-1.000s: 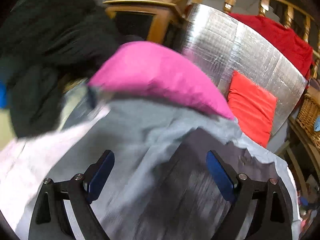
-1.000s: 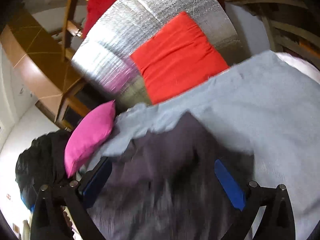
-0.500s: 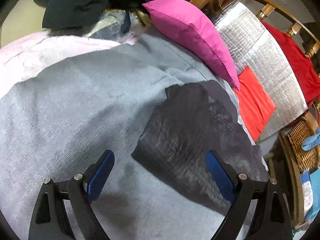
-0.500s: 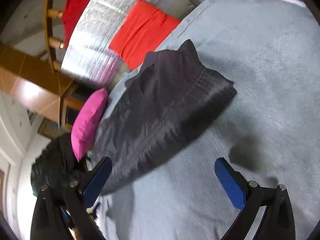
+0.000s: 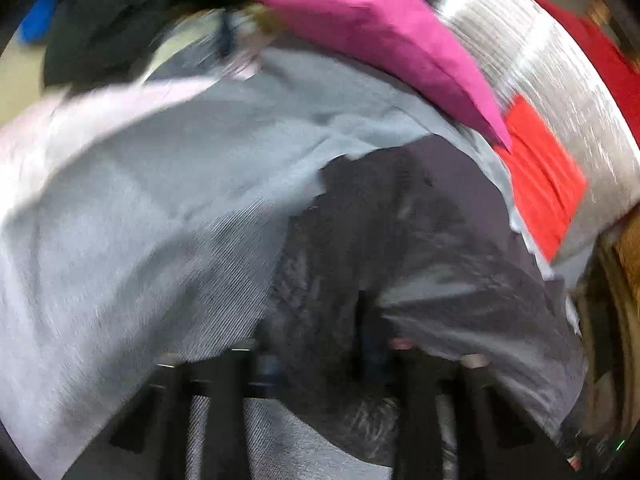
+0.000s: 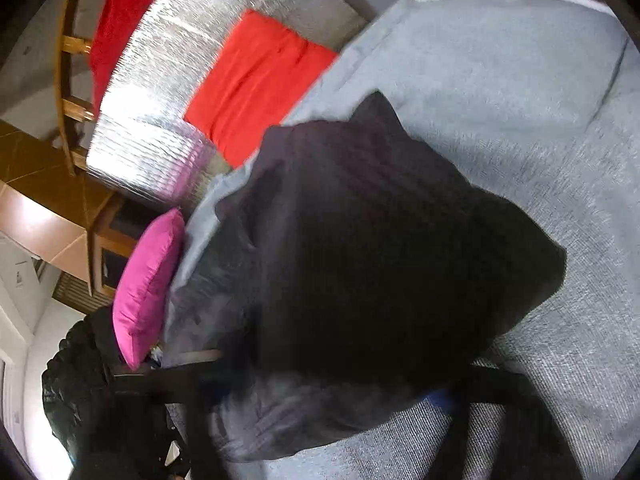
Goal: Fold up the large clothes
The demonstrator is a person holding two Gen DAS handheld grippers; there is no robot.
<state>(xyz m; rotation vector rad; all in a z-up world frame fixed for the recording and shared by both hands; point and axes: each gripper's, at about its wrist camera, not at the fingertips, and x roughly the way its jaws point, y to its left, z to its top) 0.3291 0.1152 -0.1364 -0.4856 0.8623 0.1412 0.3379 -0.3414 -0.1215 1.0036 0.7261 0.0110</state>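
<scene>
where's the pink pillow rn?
Pink pillow sits at the far edge of the grey sheet, top centre in the left wrist view, beside the silver panel and beyond the dark garment.

Garment (image 6: pixel 360 240) on blanket (image 6: pixel 520 100), beside cushion (image 6: pixel 148 284)

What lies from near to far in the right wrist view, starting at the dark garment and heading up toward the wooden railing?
Crumpled dark grey-black garment → light grey woven bed cover edge → flat red rectangular cushion → quilted silver foil panel → dark red cloth draped at the wooden railing.
</scene>
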